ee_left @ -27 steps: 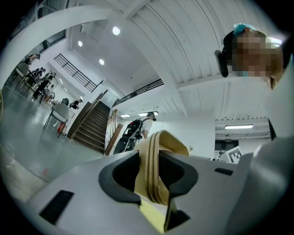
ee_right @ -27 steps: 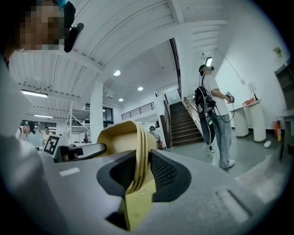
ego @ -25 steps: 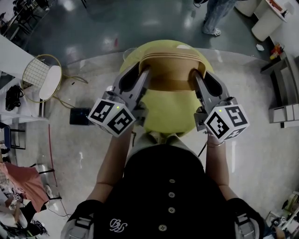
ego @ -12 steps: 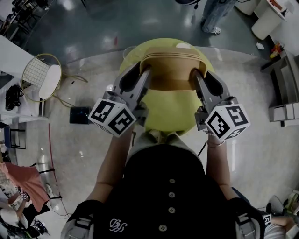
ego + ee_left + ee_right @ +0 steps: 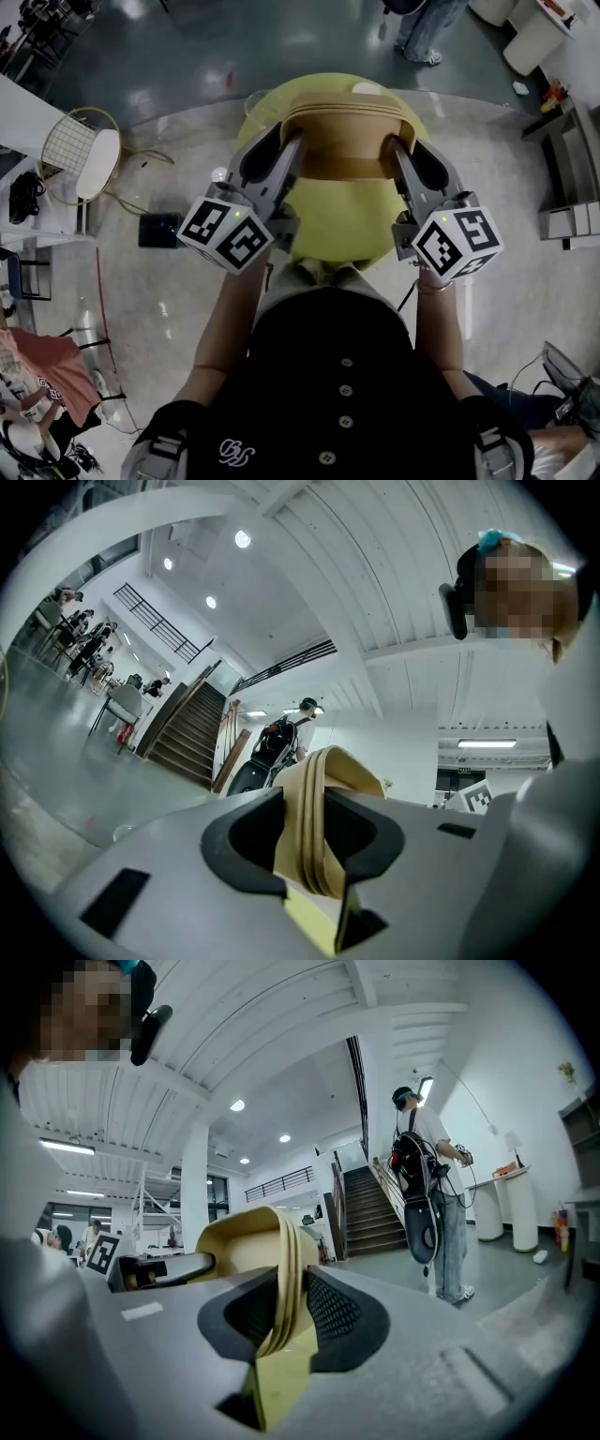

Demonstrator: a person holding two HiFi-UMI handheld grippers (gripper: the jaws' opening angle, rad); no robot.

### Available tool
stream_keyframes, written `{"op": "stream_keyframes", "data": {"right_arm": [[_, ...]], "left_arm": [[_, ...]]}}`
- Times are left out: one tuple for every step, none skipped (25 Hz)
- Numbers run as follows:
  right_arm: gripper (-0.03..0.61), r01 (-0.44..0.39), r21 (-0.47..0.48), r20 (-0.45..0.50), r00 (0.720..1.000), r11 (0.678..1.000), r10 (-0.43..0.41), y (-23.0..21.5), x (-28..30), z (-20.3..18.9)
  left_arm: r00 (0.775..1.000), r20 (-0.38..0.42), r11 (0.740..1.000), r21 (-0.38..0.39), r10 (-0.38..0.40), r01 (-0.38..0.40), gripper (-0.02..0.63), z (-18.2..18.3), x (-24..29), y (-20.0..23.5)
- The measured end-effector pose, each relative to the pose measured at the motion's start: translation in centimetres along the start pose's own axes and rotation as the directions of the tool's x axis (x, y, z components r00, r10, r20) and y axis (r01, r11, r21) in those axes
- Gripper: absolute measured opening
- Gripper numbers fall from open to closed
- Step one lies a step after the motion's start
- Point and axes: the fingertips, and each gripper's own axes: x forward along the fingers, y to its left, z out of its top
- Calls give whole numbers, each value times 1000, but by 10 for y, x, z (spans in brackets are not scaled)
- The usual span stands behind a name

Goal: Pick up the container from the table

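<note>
A tan, oval container with a ribbed rim sits between my two grippers, over a round yellow table. My left gripper is shut on the container's left rim, and the left gripper view shows the rim pinched between the dark pads. At the opposite side, my right gripper is shut on the right rim in the same way. Both grippers point away from me, about level. Whether the container's base touches the table is hidden.
A wire basket with a white seat stands on the floor at the left, and a black box lies near it. A bystander's legs show at the top. White shelving lines the right. Stairs rise beyond.
Both grippers and the container keep still. The bystander at the top has stepped further away, and another person's legs have come into view at the lower right.
</note>
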Motion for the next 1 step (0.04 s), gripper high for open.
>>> {"op": "stream_keyframes", "data": {"right_arm": [[69,2,0,0,1000,1000,-2,0,0,0]], "left_arm": [[1000,-3,1000,-2,2,-2,110,0,0,0]]}}
